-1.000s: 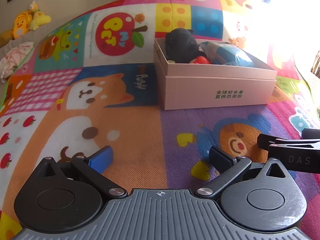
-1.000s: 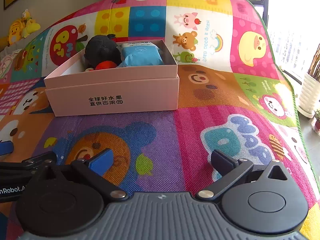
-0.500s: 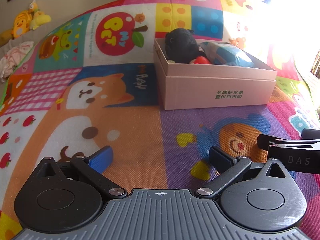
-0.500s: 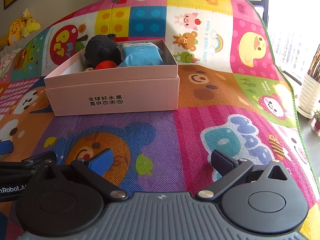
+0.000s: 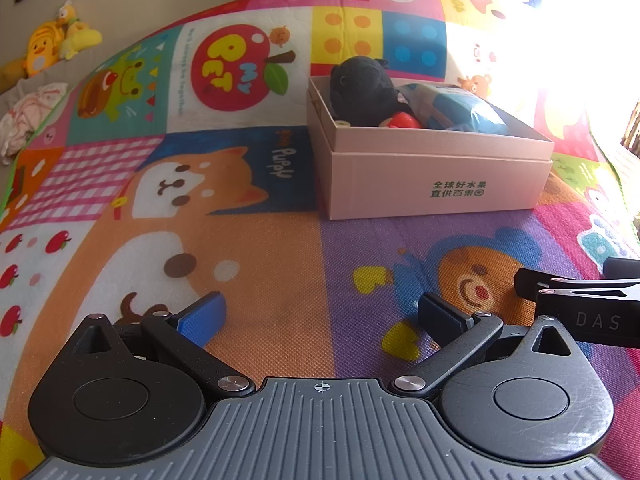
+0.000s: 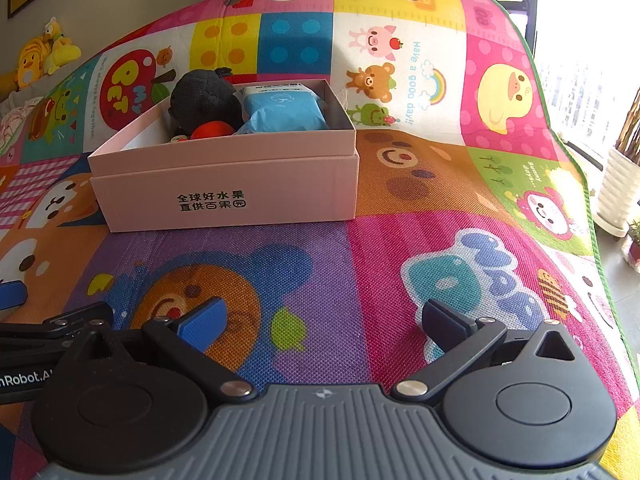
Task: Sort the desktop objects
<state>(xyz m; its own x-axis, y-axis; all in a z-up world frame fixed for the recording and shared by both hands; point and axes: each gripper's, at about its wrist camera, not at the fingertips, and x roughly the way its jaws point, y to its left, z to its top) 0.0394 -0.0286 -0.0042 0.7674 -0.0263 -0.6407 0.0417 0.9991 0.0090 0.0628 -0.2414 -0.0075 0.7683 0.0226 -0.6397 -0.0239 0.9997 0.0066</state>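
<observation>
You are holding the left gripper [image 5: 320, 316] and right gripper [image 6: 322, 322] wide open and empty at frame bottom. The black plush toy [image 6: 204, 100], red ball [image 6: 212, 130] and blue packet [image 6: 282, 110] are already sitting in the pink cardboard box [image 6: 224, 184] at upper centre; nothing loose is showing on the mat [image 6: 400, 240], so sorting looks finished.

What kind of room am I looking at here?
Probably a home living room or child's play area. A colourful cartoon play mat covers the surface, plush toys sit by the wall, and a potted plant stands near a bright window.
</observation>
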